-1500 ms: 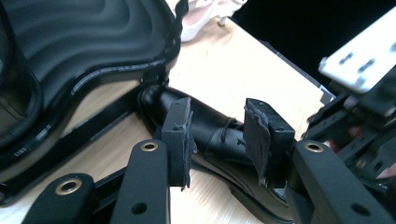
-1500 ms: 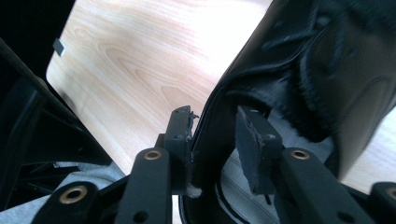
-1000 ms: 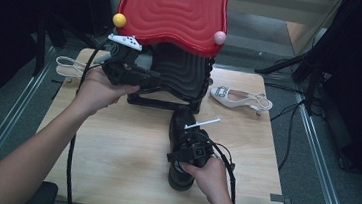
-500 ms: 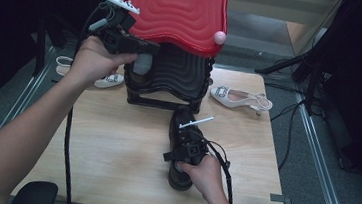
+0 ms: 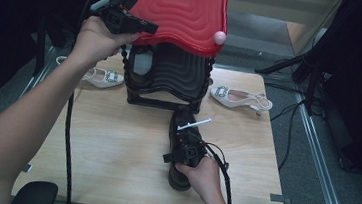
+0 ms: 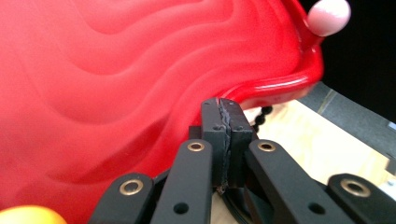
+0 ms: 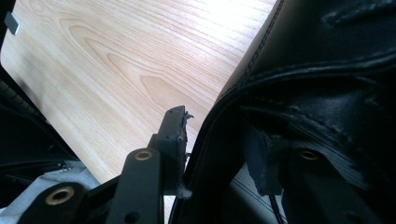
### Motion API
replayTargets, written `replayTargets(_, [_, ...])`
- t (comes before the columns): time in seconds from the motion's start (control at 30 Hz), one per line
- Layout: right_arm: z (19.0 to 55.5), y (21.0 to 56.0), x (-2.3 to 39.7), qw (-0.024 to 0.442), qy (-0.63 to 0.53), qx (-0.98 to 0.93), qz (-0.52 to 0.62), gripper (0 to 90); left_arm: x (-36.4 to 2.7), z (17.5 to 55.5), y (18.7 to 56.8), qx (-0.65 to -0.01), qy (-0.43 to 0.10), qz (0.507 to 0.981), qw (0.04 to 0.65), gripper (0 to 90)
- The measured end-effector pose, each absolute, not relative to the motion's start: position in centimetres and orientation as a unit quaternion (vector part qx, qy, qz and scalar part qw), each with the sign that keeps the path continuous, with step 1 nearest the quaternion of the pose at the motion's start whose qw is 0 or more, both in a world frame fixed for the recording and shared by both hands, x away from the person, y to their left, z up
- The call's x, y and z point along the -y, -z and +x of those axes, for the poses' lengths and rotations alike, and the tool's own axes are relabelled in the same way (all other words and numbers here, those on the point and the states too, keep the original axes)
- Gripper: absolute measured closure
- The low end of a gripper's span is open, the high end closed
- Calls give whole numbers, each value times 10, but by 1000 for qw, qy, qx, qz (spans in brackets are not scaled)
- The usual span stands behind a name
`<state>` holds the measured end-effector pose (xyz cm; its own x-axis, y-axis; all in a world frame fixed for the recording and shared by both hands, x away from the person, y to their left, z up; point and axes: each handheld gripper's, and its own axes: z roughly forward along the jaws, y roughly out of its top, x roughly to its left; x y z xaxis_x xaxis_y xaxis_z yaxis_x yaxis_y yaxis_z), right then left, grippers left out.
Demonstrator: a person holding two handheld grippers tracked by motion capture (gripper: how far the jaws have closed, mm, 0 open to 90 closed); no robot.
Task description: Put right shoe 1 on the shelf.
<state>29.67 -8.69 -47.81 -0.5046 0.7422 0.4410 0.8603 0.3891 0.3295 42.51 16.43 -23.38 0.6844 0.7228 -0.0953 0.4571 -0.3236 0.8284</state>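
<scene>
Glossy red plastic, rippled in waves: the lid (image 5: 177, 11) is up, with the left gripper (image 6: 219, 140) clenched tight at its rim. Down on the pale woodgrain surface (image 5: 115, 141), the right gripper (image 7: 219, 154) clamps the stitched leather collar of the black shoe (image 5: 183, 132).

a light wooden table (image 5: 114, 146) with visible grain stands in the middle of the room; the floor (image 5: 275, 46) around it is dark grey; a metal rail (image 5: 320, 170) runs along the floor at the right side of the table, and another one (image 5: 38, 75) at the left; black stand legs (image 5: 298, 68) and thin cables (image 5: 286, 137) lie at the right; the far left and far right are in deep shadow; two black rounded parts (image 5: 34, 193), maybe of a chair, sit at the bottom edge.
</scene>
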Motion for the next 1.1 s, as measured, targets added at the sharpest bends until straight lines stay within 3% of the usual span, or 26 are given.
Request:
replayTargets(0.47, [302,473,105,130,255,831,-476,871,-166,434,239,-384,-156,798,437,900])
replayTargets(0.7, [305,465,123,148,279,820,-478,882,-169,439,245,-395,-149,795,436,900])
replayTargets(0.93, [305,444,141,121,309,806,-490,885,-169,438,245,-393,-151,797,433,900])
replayTargets(1.1, [307,434,149,145,341,788,-492,885,-169,438,245,-393,-153,797,433,900])
